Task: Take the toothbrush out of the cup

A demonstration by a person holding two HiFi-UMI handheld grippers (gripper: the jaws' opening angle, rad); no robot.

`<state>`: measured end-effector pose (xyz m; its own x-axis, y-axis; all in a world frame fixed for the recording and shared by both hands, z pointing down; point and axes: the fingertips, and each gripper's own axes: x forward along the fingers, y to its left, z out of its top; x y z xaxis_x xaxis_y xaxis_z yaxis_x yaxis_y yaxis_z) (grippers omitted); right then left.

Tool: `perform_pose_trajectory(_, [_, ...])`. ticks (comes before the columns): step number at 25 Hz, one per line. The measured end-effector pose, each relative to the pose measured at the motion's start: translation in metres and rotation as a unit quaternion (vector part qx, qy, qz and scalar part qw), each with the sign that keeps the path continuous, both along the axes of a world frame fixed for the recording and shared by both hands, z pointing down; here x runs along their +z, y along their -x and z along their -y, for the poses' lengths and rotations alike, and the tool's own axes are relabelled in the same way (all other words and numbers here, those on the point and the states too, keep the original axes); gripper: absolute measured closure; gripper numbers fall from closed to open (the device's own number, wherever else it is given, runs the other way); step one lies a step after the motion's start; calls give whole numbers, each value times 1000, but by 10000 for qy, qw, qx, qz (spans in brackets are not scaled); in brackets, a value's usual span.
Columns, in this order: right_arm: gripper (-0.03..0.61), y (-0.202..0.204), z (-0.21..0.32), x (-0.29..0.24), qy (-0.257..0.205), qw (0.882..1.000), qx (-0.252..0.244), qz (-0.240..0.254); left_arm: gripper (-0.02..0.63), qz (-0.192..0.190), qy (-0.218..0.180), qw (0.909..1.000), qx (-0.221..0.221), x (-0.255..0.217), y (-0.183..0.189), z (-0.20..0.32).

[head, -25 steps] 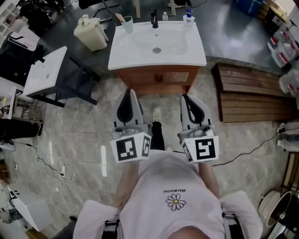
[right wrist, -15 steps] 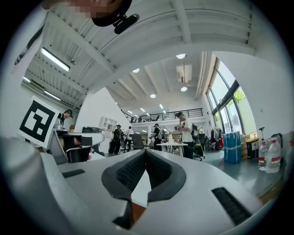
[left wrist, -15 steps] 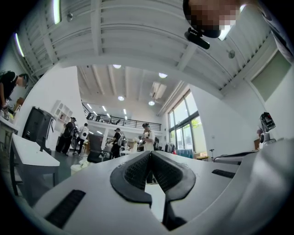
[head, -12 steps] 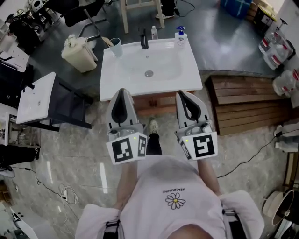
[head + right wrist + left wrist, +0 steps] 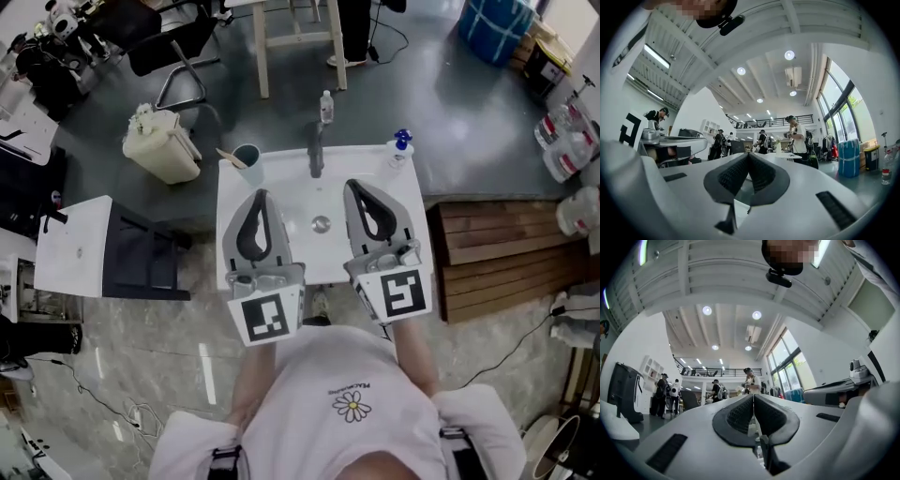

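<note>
A pale blue cup [image 5: 247, 157] stands on the back left corner of the white sink [image 5: 281, 169]. A light toothbrush [image 5: 228, 157] leans out of the cup to the left. My left gripper [image 5: 260, 195] hovers over the sink's left part, its tip just short of the cup, jaws shut and empty. My right gripper [image 5: 354, 186] is over the sink's right part, also shut on nothing. In the left gripper view the left gripper [image 5: 753, 396] has its pads pressed together; the right gripper [image 5: 748, 155] shows the same in its own view. Cup and toothbrush are hidden in both gripper views.
A dark faucet [image 5: 316, 150] rises at the back middle of the sink, with a drain [image 5: 321, 223] in front. A blue-topped pump bottle [image 5: 401, 146] stands at the back right corner. A cream bin [image 5: 161, 142] sits left, a wooden bench [image 5: 497, 253] right.
The person has stepped up to the sink. Both grippers, earlier over the floor in front of the cabinet, now reach over the basin, still shut.
</note>
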<state>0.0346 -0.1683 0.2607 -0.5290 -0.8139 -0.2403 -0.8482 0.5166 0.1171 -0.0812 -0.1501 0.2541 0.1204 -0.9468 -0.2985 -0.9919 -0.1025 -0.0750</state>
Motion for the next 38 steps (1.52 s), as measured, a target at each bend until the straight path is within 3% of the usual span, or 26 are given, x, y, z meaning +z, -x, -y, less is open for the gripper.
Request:
perform_pose_trajectory(6, [568,23,60,28,352,9992,-3,-177,595,-26,201,9998,3,9,18,57])
perform_pose_trajectory(13, [568,26,86,55,845,9951,-36,-519,595,-146,437,9989,78,19,25,91])
perform_pose_trajectory(19, [566,31,84,50,685,9965,-264,-398,595,-291,481,9980,-279,21,35,84])
perform_pose_trajectory(25, [566,35,84,58,794,9946,-530,-402,595,-285,366,9972,-586,16,44,82])
perform_pose_trajectory(33, [568,30,90,63,991,9934,-449,-372,595,-472,366,9950,-796,15,57,80])
perform_pose_trajectory(38, [567,41,94,64,1022,9908,-770,-438,595,-411,385,9940,-939,15,63,76])
